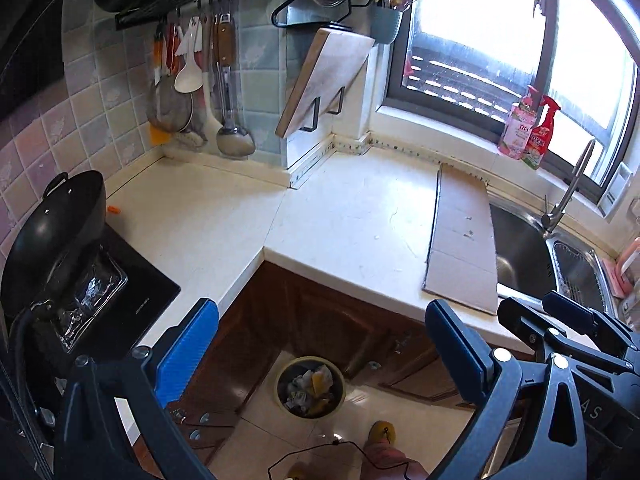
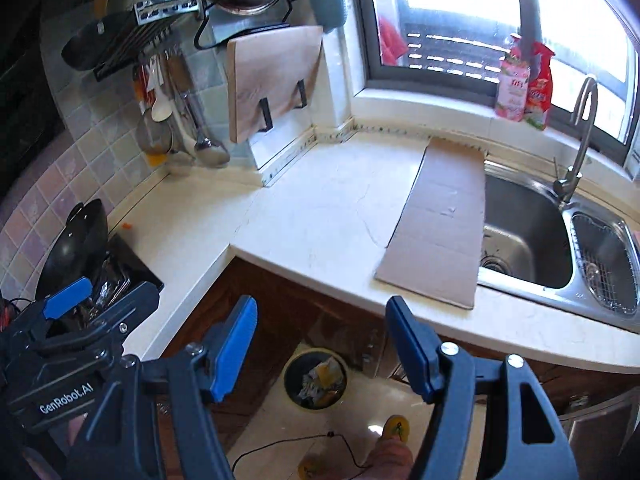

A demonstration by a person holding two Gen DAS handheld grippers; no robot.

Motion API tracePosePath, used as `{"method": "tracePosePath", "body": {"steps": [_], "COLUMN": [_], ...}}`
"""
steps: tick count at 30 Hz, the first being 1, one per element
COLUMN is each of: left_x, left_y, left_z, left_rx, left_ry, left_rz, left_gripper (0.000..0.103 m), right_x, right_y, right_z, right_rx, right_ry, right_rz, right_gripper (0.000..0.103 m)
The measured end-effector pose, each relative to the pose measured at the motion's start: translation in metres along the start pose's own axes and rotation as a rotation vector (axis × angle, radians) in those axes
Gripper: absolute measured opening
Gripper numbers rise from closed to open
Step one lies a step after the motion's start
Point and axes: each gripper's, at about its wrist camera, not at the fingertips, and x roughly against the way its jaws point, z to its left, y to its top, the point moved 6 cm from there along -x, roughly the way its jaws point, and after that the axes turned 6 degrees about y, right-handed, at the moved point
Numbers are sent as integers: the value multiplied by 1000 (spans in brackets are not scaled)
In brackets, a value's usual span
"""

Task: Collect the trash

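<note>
Both claws hang released with nothing between their blue pads: the left gripper (image 1: 320, 344) and the right gripper (image 2: 322, 344). Low in the frame's centre, the round dark trash bin (image 1: 310, 387) holds crumpled wrappers on the pale tiled floor. Beyond lies the cream L-shaped countertop (image 1: 344, 216), with a flat brown cardboard sheet (image 1: 462, 240) beside the steel sink (image 2: 524, 232).

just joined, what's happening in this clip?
A person is doing kitchen trash pickup with a handheld gripper in each hand. Left gripper and right gripper are both open and empty, held over the floor beside the counter. The trash bin below already has crumpled waste in it. The countertop holds a flat cardboard sheet by the sink and a small orange scrap near the stove.
</note>
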Motion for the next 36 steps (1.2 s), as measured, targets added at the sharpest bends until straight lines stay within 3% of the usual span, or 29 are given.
{"method": "tracePosePath", "body": {"steps": [16, 36], "left_x": [27, 43], "left_y": [46, 56], "left_z": [-18, -26], "left_rx": [-20, -21], "left_ry": [0, 31], "left_rz": [-113, -148], "left_gripper": [102, 102], "right_x": [45, 62], "right_y": [42, 54], "right_z": [-4, -8], "right_rx": [29, 48], "right_ry": [-88, -93], "right_rz": [-176, -195], "right_gripper": [67, 67]}}
